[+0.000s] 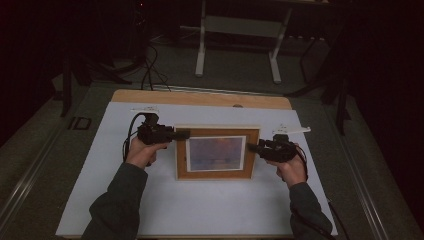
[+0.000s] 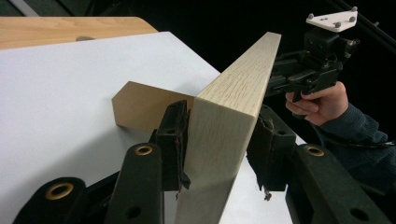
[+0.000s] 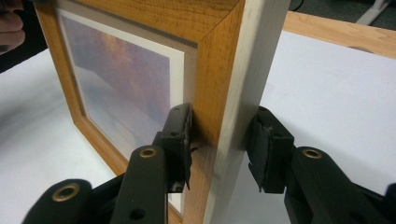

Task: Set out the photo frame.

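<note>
Because the picture frame (image 1: pixel 217 152) is made of wood and probably has a glass front, we judge it stiff, of moderate weight and fragile at the face, so it should be taken by the thick side rails and never by the glass. It stands near the middle of the high view, on the white table (image 1: pixel 200 210), with its printed face turned toward the bottom of the frame and its long axis running left to right. We hold it from both ends: the left gripper (image 1: pixel 181 134) has its jaws closed across the upper part of the left rail, and the right gripper (image 1: pixel 252 147) has its jaws closed across the right rail. In the left gripper view a brown stand (image 2: pixel 140 107) shows behind the frame, which suggests the frame is almost upright.
</note>
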`<state>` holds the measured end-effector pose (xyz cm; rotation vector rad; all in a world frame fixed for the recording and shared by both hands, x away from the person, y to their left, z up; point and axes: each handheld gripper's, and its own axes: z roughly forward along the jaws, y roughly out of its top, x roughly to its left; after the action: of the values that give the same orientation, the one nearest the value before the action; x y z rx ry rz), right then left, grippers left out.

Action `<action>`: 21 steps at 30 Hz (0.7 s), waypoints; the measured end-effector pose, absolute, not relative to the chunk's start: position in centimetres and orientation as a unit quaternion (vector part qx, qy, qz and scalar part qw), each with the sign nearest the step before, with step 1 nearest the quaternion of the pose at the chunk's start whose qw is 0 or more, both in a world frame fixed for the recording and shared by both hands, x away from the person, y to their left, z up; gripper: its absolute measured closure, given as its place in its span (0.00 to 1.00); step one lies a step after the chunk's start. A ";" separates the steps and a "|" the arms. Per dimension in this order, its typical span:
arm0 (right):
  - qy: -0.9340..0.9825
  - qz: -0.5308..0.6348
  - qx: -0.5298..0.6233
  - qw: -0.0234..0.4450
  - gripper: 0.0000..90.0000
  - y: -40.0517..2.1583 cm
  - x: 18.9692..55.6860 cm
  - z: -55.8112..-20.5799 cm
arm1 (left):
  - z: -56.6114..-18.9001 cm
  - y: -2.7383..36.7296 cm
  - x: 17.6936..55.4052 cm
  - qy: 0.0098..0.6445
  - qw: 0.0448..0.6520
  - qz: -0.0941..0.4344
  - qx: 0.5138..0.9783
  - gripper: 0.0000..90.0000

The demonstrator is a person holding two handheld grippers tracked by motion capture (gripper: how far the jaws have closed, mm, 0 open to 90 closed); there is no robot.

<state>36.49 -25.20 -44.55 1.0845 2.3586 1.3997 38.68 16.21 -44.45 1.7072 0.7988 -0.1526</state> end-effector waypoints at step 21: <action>0.791 0.477 0.371 0.098 0.69 -25.5 36.1 -44.8 | -44.5 15.8 38.6 0.340 0.575 -0.057 0.742 0.65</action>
<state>36.09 -25.53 -44.75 1.0970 2.3410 1.4128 38.63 15.76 -44.51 1.7366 0.7969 -0.1336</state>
